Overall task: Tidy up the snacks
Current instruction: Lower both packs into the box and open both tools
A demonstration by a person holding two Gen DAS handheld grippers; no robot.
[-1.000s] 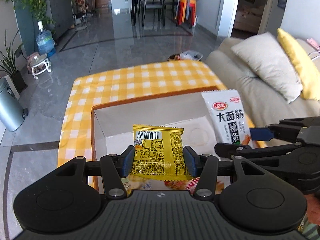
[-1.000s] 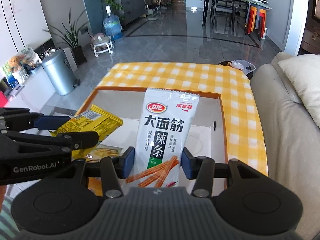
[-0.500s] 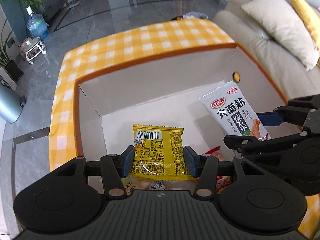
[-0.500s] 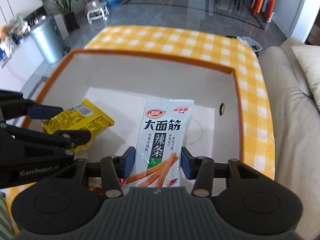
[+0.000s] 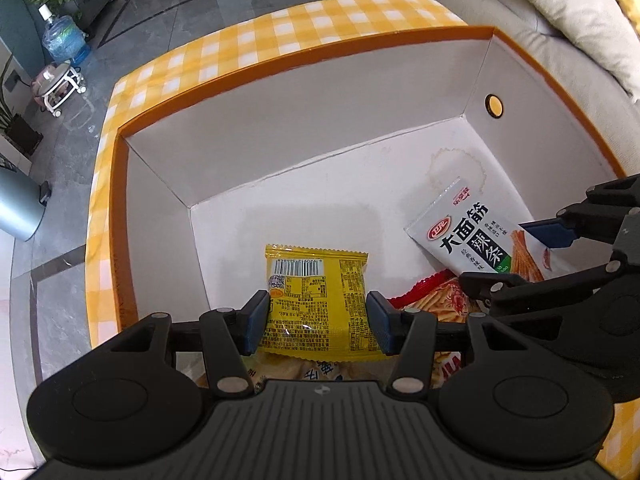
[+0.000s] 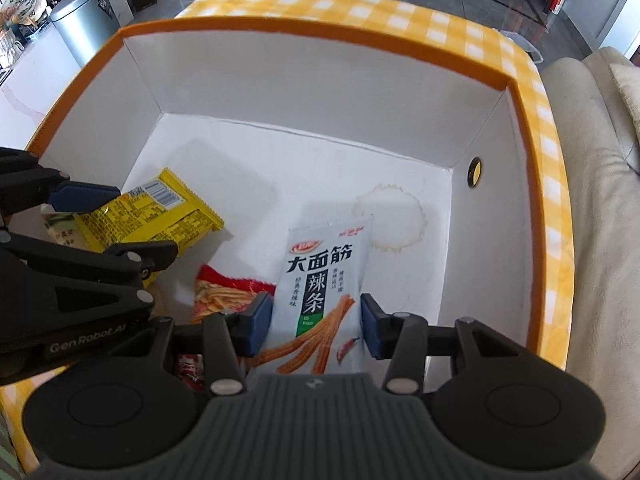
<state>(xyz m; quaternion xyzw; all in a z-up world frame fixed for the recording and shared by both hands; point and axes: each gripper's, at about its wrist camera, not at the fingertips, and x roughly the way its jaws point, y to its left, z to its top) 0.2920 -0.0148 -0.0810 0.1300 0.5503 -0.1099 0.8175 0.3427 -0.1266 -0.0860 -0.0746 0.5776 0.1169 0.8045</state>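
My left gripper is shut on a yellow snack packet, held by its lower sides inside a white box with an orange rim. My right gripper is shut on a white spicy-strip packet above the box floor. Each gripper shows in the other's view: the right gripper at the right edge with the white packet, the left gripper at the left edge with the yellow packet. Both point steeply down into the box.
A red snack bag and other packets lie on the box floor under the grippers. The box sits on a yellow checked cloth. A beige sofa stands to the right, a metal bin on the floor to the left.
Both grippers have sunk and tipped downward, carrying their packets from above the rim into the box. The room beyond has slid out of view. Neither grip has changed.
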